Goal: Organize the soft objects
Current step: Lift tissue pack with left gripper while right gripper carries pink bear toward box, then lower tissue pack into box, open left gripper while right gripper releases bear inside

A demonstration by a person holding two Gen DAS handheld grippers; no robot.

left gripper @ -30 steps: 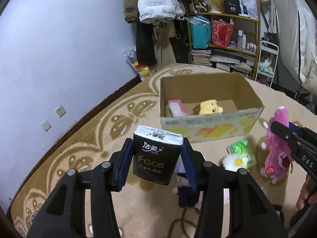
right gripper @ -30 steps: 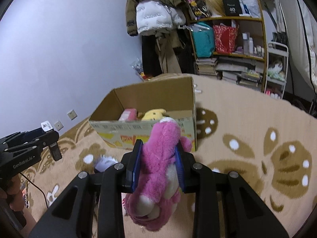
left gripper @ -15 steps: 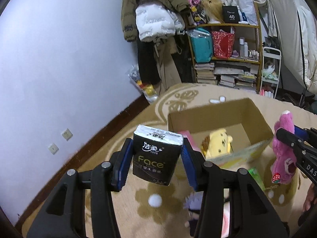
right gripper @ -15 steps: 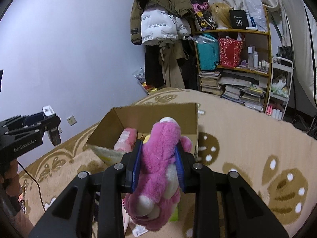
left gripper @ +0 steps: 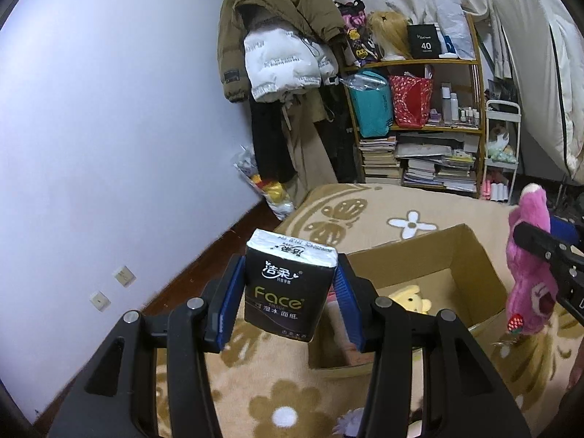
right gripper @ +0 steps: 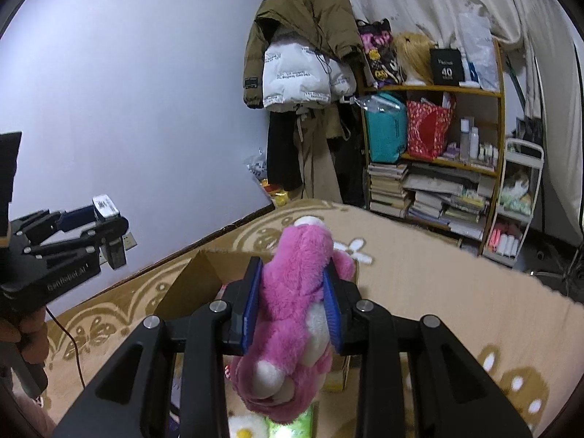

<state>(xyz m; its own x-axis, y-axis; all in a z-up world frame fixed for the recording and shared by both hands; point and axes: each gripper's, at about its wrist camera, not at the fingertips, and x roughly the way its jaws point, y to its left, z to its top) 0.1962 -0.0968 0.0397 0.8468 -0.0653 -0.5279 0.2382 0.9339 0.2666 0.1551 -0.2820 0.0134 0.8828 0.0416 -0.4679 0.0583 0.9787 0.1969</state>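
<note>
The left gripper, black with blue ribbed pads, pinches a black plastic-wrapped tissue pack by its two sides; the pack stands upright between the pads, held in the air above the near left corner of an open brown cardboard box. The pack's front reads "Face" in gold letters, with white Chinese characters above and a further line of characters below; small print runs along its white top edge but is not legible. The right gripper, of the same build, is clamped on a pink plush bear with a white muzzle, gripping it at mid-body; the bear hangs in the air over the near edge of the box, its head toward the box and its lower half drooping below the pads. In the left wrist view the same bear appears at the right edge, with a small red strawberry tag dangling beneath it. Inside the box a yellow plush toy lies on the floor of the box, with a pink item just beside it, partly hidden behind the gripper. The box rests on a beige carpet with brown and white flower patterns. The side of the left gripper, seen from the right wrist view, bears lettering that appears to read "GenRobot.AI". On the top shelf of a wooden shelving unit against the far wall, a black box is marked "40".
</note>
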